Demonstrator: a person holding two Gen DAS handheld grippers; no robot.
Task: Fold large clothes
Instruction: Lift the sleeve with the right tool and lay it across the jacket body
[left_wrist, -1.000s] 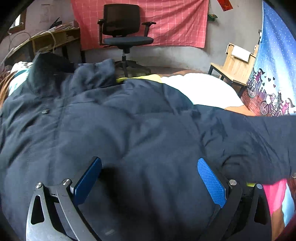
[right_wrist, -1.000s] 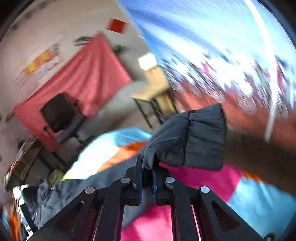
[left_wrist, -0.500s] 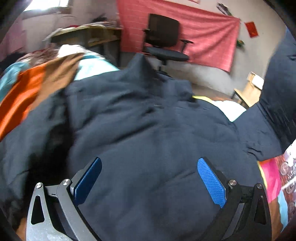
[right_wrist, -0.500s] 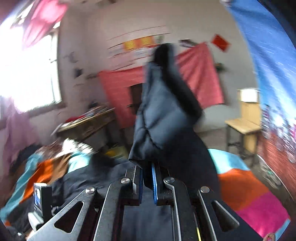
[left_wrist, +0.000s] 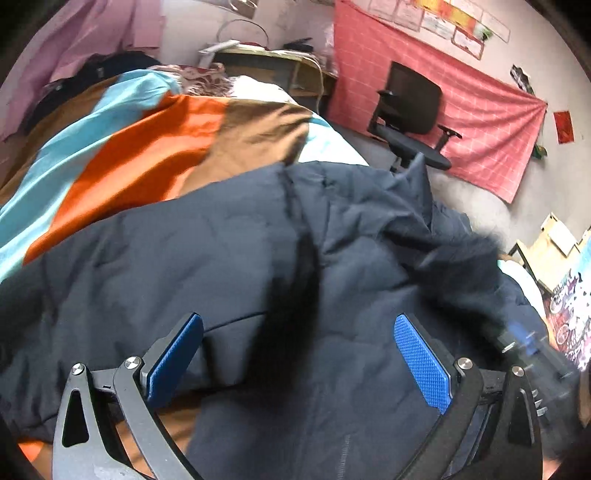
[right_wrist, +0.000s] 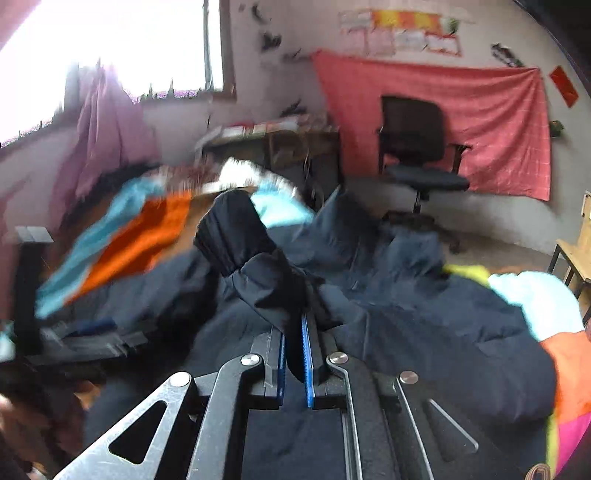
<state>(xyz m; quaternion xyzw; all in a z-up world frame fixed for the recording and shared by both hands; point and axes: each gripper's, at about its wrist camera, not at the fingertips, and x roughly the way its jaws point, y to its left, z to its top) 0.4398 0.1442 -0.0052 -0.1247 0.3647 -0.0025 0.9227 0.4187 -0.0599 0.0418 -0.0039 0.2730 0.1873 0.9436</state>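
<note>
A large dark navy padded jacket (left_wrist: 258, 266) lies spread on a bed with a striped orange, teal and brown cover (left_wrist: 147, 147). My left gripper (left_wrist: 299, 362) is open and empty, low over the jacket's body. My right gripper (right_wrist: 293, 354) is shut on the jacket's sleeve (right_wrist: 251, 254), holding its cuff end over the jacket's body (right_wrist: 424, 314). The right gripper shows blurred at the right edge of the left wrist view (left_wrist: 524, 343).
A black office chair (right_wrist: 417, 147) stands before a red cloth on the far wall. A cluttered desk (right_wrist: 280, 140) is beside the bed. A wooden chair (left_wrist: 546, 243) stands at the right. Pink clothes (right_wrist: 107, 140) hang by the window.
My right gripper has swung the sleeve from the right side up and over onto the jacket's body. My left gripper has turned left, bringing the striped cover into view.
</note>
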